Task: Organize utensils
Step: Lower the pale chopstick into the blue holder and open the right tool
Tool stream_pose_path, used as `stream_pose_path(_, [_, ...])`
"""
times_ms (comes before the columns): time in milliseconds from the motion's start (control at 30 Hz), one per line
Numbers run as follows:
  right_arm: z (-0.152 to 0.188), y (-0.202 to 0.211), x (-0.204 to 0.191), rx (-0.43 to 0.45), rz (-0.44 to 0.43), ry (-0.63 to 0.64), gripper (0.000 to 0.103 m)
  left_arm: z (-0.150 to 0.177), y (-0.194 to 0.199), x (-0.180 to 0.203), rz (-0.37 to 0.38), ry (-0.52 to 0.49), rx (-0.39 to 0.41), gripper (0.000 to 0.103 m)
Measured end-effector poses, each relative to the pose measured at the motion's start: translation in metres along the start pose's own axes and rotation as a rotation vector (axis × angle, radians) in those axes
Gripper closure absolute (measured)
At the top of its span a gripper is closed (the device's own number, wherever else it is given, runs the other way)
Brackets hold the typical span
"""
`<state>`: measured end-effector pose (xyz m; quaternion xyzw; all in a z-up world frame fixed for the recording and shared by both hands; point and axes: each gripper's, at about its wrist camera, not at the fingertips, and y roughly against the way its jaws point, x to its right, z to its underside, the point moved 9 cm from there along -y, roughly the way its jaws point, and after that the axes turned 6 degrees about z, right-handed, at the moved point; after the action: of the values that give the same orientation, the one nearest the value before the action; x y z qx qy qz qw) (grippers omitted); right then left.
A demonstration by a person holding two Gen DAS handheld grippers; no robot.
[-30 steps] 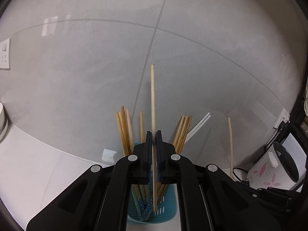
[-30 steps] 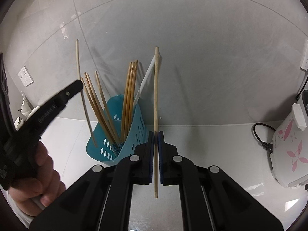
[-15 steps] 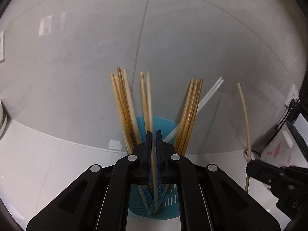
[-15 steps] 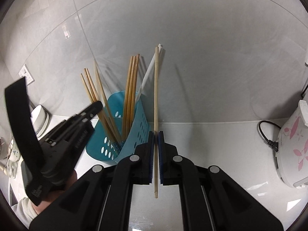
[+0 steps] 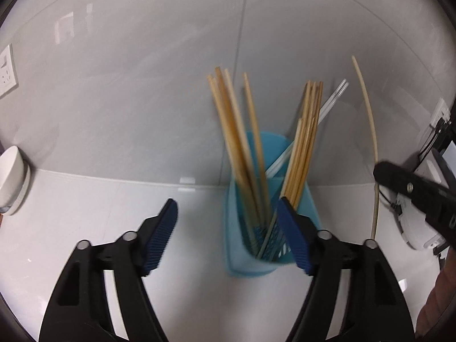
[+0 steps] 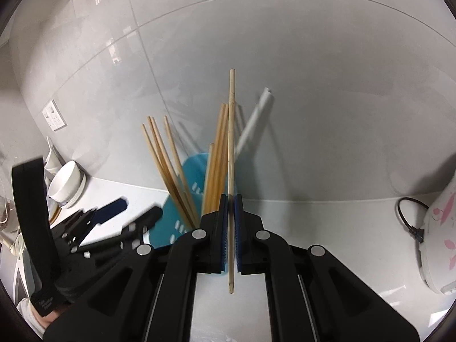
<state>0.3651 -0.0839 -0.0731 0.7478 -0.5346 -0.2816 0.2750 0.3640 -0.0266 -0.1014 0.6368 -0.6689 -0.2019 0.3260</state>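
My left gripper fills the bottom of its own view with its jaws opening; nothing is pressed between the blue pads, though the teal holder stands in the gap, close to the right pad. My right gripper is clenched on a single pale chopstick, which stands upright through the centre of that frame, its lower tip hanging below the pads. Just behind the fingers, the holder sits on the white counter at the foot of the tiled wall, with wooden chopsticks fanning out of it in two bunches, blurred, and a white pair leaning right. At the far right edge of the right view stands a white cooker with pink flowers; a white bowl sits at mid-left.
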Motion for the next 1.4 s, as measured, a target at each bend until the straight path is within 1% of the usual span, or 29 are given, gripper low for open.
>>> stream_pose_path(67, [-0.003,-0.002,-0.006,0.009,-0.016,0.000,0.100,0.004,0.005,-0.006,-0.009,0.002,-0.006,0.019])
stream_pose_path(133, [-0.006,-0.004,-0.013,0.021,-0.034,-0.001,0.100,0.007,0.010,-0.010,-0.016,0.009,-0.020,0.012])
stream_pose_path(233, [-0.010,-0.009,-0.023,0.038,-0.058,0.001,0.099,0.012,0.016,-0.017,-0.025,0.009,-0.031,0.006])
stream_pose_path(533, [-0.015,-0.022,-0.045,0.114,-0.090,0.004,0.099,0.018,0.022,-0.037,-0.039,0.038,-0.043,0.006])
stream_pose_path(667, [-0.010,-0.030,-0.050,0.138,-0.085,0.005,0.099,0.021,0.023,-0.043,-0.040,0.043,-0.047,0.006])
stream_pose_path(800, [-0.002,-0.041,-0.055,0.129,-0.079,0.006,0.099,0.023,0.021,-0.043,-0.035,0.048,-0.051,0.006])
stream_pose_path(867, [0.002,-0.046,-0.056,0.125,-0.071,0.014,0.099,0.024,0.021,-0.049,-0.034,0.053,-0.053,0.006])
stream_pose_path(900, [0.004,-0.047,-0.056,0.122,-0.067,0.017,0.099,0.021,0.014,-0.047,-0.034,0.054,-0.055,0.006])
stream_pose_path(1033, [0.012,-0.054,-0.059,0.098,-0.064,0.022,0.099,0.020,0.013,-0.051,-0.037,0.067,-0.060,0.006])
stream_pose_path(1067, [0.014,-0.055,-0.060,0.094,-0.061,0.025,0.099,0.020,0.013,-0.051,-0.037,0.068,-0.059,0.006])
stream_pose_path(1100, [0.015,-0.057,-0.060,0.089,-0.057,0.029,0.097,0.019,0.013,-0.051,-0.036,0.068,-0.058,0.006])
stream_pose_path(1167, [0.017,-0.056,-0.061,0.078,-0.048,0.033,0.096,0.017,0.014,-0.050,-0.040,0.061,-0.055,0.006])
stream_pose_path(1200, [0.017,-0.055,-0.061,0.072,-0.040,0.037,0.087,0.016,0.015,-0.049,-0.038,0.058,-0.052,0.006])
stream_pose_path(1233, [0.017,-0.053,-0.061,0.069,-0.036,0.038,0.081,0.015,0.017,-0.049,-0.037,0.057,-0.050,0.006])
stream_pose_path(1267, [0.017,-0.050,-0.059,0.069,-0.030,0.037,0.070,0.015,0.018,-0.048,-0.037,0.056,-0.050,0.006])
stream_pose_path(1300, [0.017,-0.044,-0.056,0.069,-0.020,0.030,0.064,0.014,0.021,-0.047,-0.037,0.058,-0.048,0.006])
stream_pose_path(1333, [0.016,-0.040,-0.054,0.070,-0.017,0.027,0.062,0.013,0.025,-0.046,-0.036,0.058,-0.044,0.006])
stream_pose_path(1367, [0.016,-0.035,-0.052,0.069,-0.013,0.026,0.057,0.012,0.029,-0.045,-0.035,0.057,-0.038,0.006])
stream_pose_path(1400, [0.016,-0.029,-0.049,0.066,-0.008,0.027,0.050,0.011,0.035,-0.043,-0.036,0.055,-0.030,0.006])
